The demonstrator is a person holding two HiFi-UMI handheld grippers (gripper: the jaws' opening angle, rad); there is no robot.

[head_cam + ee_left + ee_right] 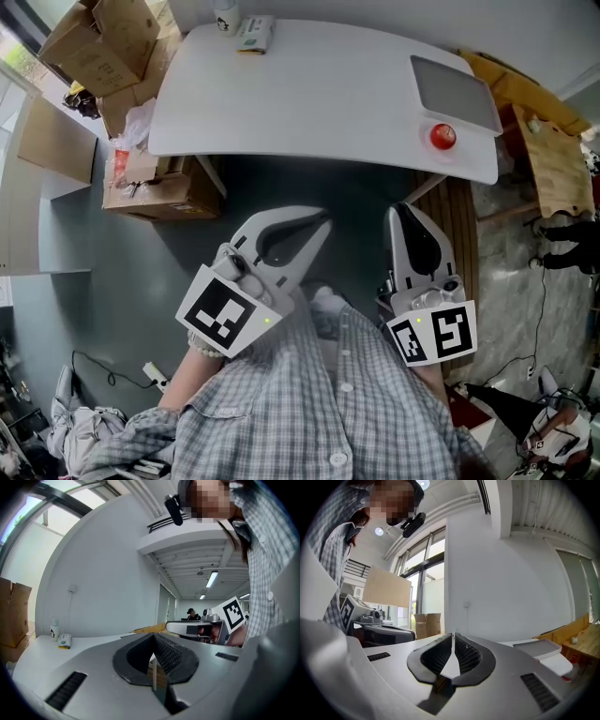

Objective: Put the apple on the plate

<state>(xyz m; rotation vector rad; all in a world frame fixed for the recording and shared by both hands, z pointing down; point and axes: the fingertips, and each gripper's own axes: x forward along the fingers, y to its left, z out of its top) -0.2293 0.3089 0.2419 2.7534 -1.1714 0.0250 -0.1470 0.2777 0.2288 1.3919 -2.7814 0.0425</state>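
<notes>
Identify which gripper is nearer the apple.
The right gripper, near the table's right end, where the apple lies; the left gripper sits farther left.

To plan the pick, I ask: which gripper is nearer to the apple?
Right. The right gripper points almost at the apple, short of the table; the left gripper sits farther left.
</notes>
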